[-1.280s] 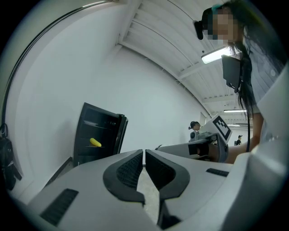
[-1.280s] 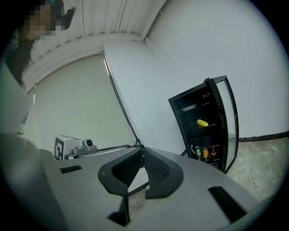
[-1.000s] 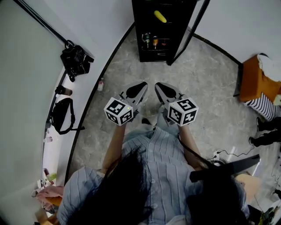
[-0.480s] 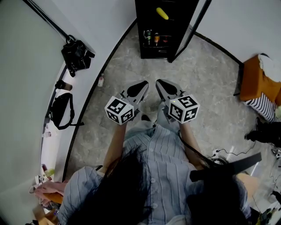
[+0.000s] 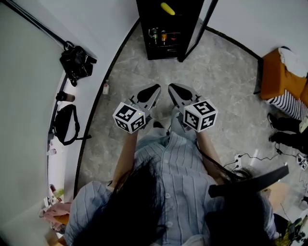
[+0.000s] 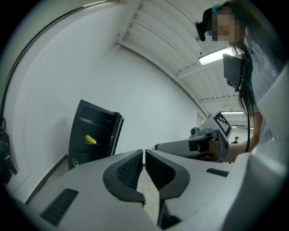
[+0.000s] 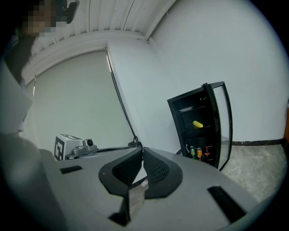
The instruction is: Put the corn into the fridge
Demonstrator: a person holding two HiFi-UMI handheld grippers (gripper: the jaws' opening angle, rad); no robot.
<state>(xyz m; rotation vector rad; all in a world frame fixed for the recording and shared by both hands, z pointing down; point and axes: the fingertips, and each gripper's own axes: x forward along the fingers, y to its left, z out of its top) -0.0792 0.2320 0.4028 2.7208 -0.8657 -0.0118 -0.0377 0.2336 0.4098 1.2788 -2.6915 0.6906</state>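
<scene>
Already the corn (image 5: 167,8) lies on an upper shelf inside the fridge (image 5: 143,29), above the cans (image 5: 154,33). Likely risk: the fridge door (image 5: 196,32) stands open, and a hard shove to shut it could roll the corn off its shelf. The left gripper (image 5: 155,90) and right gripper (image 5: 172,88) are held side by side, well short of the fridge and pointing at it. Both have their jaws pressed together on nothing.

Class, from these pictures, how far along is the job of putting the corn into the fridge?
Done: the yellow corn cob lies inside the black fridge. In hand: nothing; the left tool and right tool are shut and empty. Left: perhaps closing the glass door, which stands open.
</scene>
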